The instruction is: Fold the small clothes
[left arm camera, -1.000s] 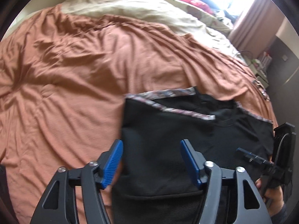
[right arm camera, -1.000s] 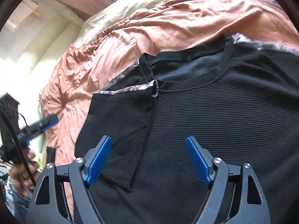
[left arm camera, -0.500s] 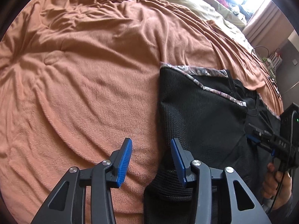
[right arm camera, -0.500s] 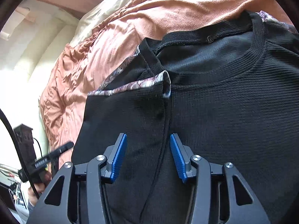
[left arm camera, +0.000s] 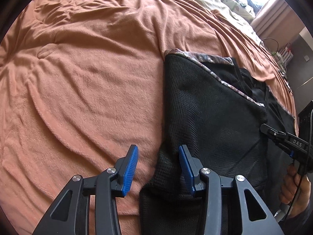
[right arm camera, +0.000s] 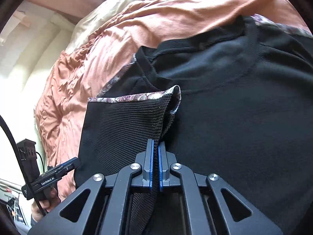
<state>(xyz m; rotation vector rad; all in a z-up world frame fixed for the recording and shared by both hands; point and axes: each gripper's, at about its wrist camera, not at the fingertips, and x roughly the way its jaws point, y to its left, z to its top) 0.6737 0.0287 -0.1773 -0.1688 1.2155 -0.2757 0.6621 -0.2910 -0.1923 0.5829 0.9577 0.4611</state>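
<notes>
Since a second ago, right tongs (right arm camera: 155, 146) pinch shut on the top's (right arm camera: 234, 127) folded edge, centre frame; left tongs (left arm camera: 158, 164) stay half-open, straddling its edge. Thin knit could slip free.

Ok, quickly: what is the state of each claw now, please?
Left claw: open, straddling the edge of the black top, not pressing it.
Right claw: closed on a fold of the black top.
</notes>
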